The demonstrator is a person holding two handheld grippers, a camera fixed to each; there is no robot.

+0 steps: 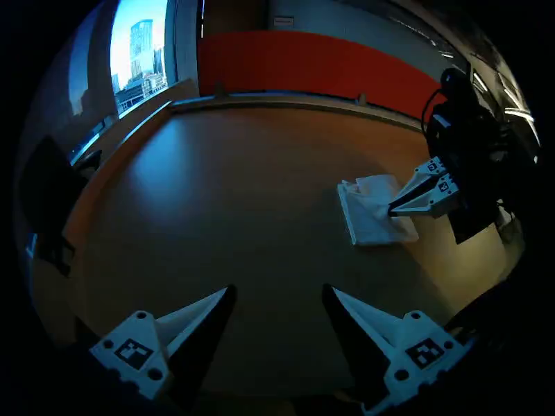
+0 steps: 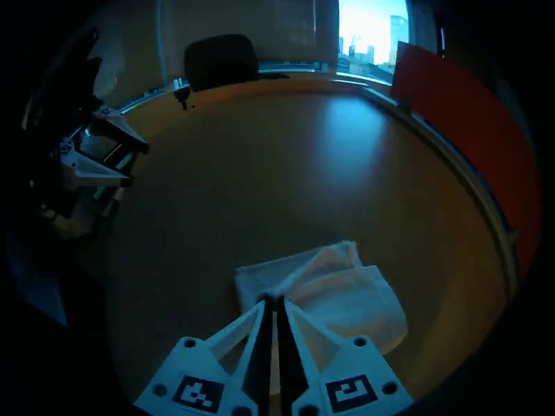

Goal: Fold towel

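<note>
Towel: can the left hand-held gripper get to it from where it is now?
Probably yes. The left hand-held gripper is open over bare table, and nothing lies between it and the towel. The right hand-held gripper, tips closed, crowds one edge.

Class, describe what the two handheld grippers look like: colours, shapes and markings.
Both the left gripper and right gripper have two white, wedge-shaped fingers tapering to points, with dark inner faces. Each finger carries a black-and-white square marker and bolt holes. A black cable loops above the right gripper's dark body.

The near edge of the towel (image 2: 340, 295) hides under the right gripper (image 2: 272, 301), jaws closed.
</note>
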